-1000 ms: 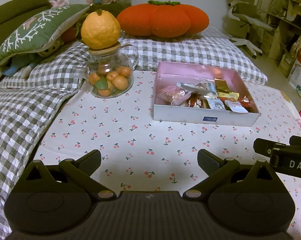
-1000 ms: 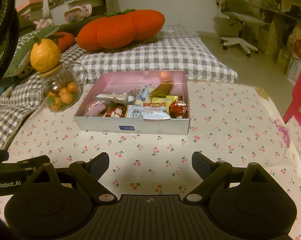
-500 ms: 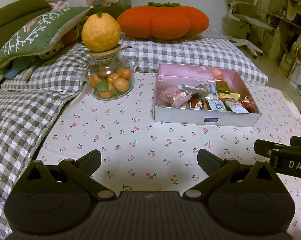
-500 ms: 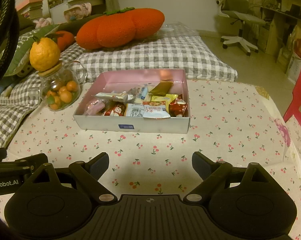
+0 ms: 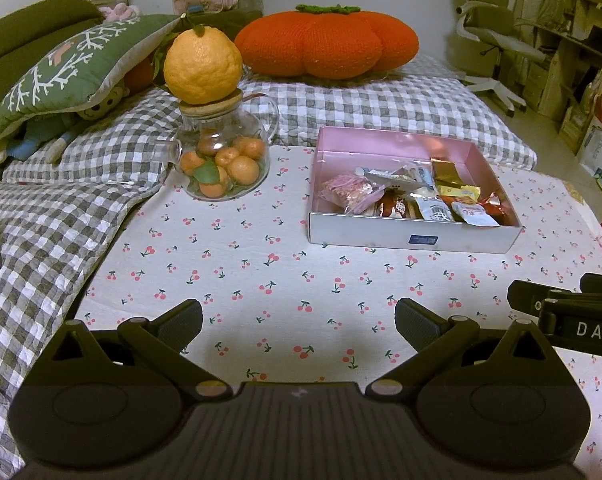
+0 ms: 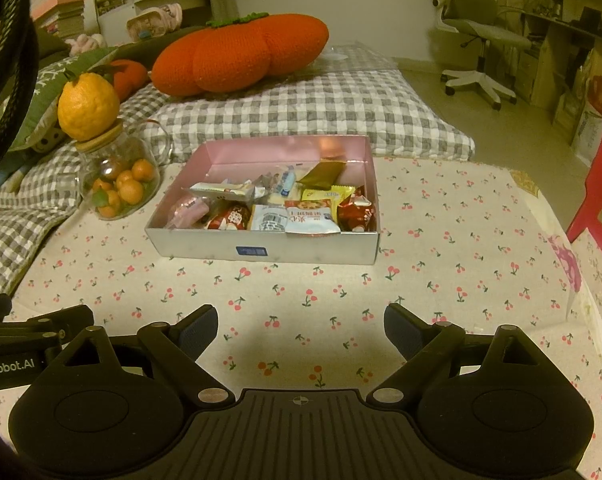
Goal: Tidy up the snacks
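A shallow box with a pink inside (image 5: pixel 413 236) (image 6: pixel 261 250) stands on the cherry-print tablecloth (image 5: pixel 261 272) (image 6: pixel 441 264). It holds several wrapped snacks (image 5: pixel 417 196) (image 6: pixel 285 204), heaped toward its near side. My left gripper (image 5: pixel 299 322) is open and empty, low over the cloth, well short of the box and to its left. My right gripper (image 6: pixel 301 326) is open and empty, in front of the box. The right gripper's side shows at the right edge of the left wrist view (image 5: pixel 569 316).
A glass teapot of small oranges (image 5: pixel 221 160) (image 6: pixel 119 184) with a big citrus fruit (image 5: pixel 203 64) on its lid stands left of the box. Checked quilt (image 5: pixel 41 216), pillows and an orange pumpkin cushion (image 5: pixel 325 44) lie behind. A red chair (image 6: pixel 599 196) stands at the right.
Both grippers have drifted slightly back and up, so the box and teapot sit a little lower and farther in view. The jaws stay open and nothing was taken.
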Demonstrator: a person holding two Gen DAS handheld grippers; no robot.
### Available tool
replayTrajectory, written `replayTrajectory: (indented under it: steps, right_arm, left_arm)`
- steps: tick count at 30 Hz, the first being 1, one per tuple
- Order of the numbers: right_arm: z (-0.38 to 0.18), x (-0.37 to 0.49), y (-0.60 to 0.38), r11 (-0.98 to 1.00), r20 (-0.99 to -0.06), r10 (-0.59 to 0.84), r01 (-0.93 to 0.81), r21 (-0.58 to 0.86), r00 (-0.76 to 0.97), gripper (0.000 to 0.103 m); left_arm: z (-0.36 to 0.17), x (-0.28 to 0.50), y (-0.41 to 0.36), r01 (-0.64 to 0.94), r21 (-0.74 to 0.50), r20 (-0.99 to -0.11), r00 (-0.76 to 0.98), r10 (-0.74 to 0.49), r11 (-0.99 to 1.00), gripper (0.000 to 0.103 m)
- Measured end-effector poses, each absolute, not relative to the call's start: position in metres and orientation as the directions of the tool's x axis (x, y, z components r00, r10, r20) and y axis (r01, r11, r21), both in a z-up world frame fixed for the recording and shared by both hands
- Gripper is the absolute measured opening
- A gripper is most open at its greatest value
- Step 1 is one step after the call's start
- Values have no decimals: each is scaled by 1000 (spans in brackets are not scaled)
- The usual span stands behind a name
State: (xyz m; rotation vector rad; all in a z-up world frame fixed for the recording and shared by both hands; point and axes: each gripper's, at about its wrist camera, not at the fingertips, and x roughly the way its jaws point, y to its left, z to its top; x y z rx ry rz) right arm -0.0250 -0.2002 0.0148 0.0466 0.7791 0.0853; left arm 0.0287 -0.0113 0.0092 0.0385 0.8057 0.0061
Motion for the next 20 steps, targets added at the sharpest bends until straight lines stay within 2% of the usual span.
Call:
replayTrajectory:
  steps: [20]
  right_arm:
    - [13, -24, -200, 996, -702, 90, -60, 68, 707, 92]
  left_arm:
    - [7, 28, -14, 27, 37, -721, 693, 7, 999, 103]
